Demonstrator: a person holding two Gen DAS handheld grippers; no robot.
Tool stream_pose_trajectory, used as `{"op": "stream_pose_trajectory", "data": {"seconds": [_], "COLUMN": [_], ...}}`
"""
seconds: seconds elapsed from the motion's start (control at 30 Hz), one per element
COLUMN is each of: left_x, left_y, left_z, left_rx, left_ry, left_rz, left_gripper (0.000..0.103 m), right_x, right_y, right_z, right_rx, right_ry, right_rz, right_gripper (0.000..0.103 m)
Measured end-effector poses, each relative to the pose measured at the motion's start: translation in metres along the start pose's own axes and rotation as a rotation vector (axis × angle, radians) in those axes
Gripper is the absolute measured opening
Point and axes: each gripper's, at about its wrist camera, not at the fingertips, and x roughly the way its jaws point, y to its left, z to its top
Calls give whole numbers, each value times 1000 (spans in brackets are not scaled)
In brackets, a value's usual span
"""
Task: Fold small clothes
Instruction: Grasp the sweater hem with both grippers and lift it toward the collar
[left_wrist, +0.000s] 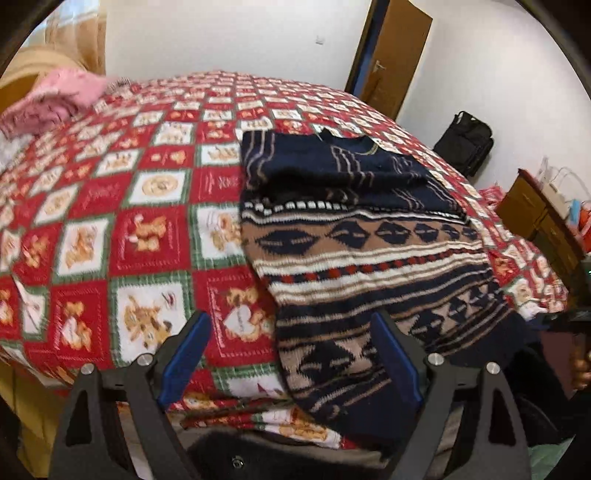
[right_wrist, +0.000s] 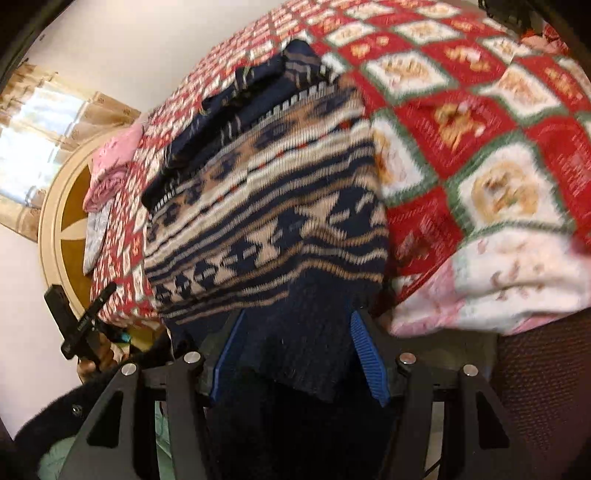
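Note:
A navy, tan and white patterned knit sweater (left_wrist: 369, 251) lies on the bed with its sleeves folded over the chest and its hem hanging over the near edge. My left gripper (left_wrist: 291, 328) is open, with the sweater's lower left edge between its blue pads (left_wrist: 184, 354). In the right wrist view the sweater (right_wrist: 266, 206) fills the middle. My right gripper (right_wrist: 295, 325) is open, and the navy hem (right_wrist: 306, 350) hangs between its fingers. The other gripper (right_wrist: 81, 325) shows at the left of that view.
The bed has a red, white and green teddy-bear quilt (left_wrist: 122, 236). Pink clothes (left_wrist: 55, 99) lie at its far left. A black bag (left_wrist: 467, 142) and a wooden dresser (left_wrist: 535, 218) stand to the right. A wooden door (left_wrist: 395, 55) is behind.

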Motion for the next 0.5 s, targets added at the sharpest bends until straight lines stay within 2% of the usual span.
{"op": "stream_pose_trajectory", "data": {"seconds": [0.1,0.2,0.23,0.27,0.3,0.37,0.43,0.5], "left_x": [6,15,19,23,27,34,37,35], "left_y": [6,6,5,2,0,-13,-29,-40], "left_z": [-8,-19,-23,-28,-30,-36,-40,-43], "left_rx": [-13,-18,-30,-44,-47,-2,79,108], "left_ry": [53,112,131,160,185,230,253,290], "left_rz": [-73,-111,-136,-172,-195,-186,-145,-197], "left_gripper": [90,90,90,90,90,90,90,89], "right_x": [16,29,31,33,34,32,28,24], "right_y": [-4,-13,-12,-11,-9,-9,-4,0], "right_z": [1,7,7,9,8,8,7,7], "right_rx": [6,15,9,2,-2,-3,-32,-55], "right_ry": [23,25,25,24,21,4,-16,-33], "right_rz": [-10,8,10,0,-9,1,-2,-10], "right_gripper": [60,60,54,42,38,27,26,23]}}
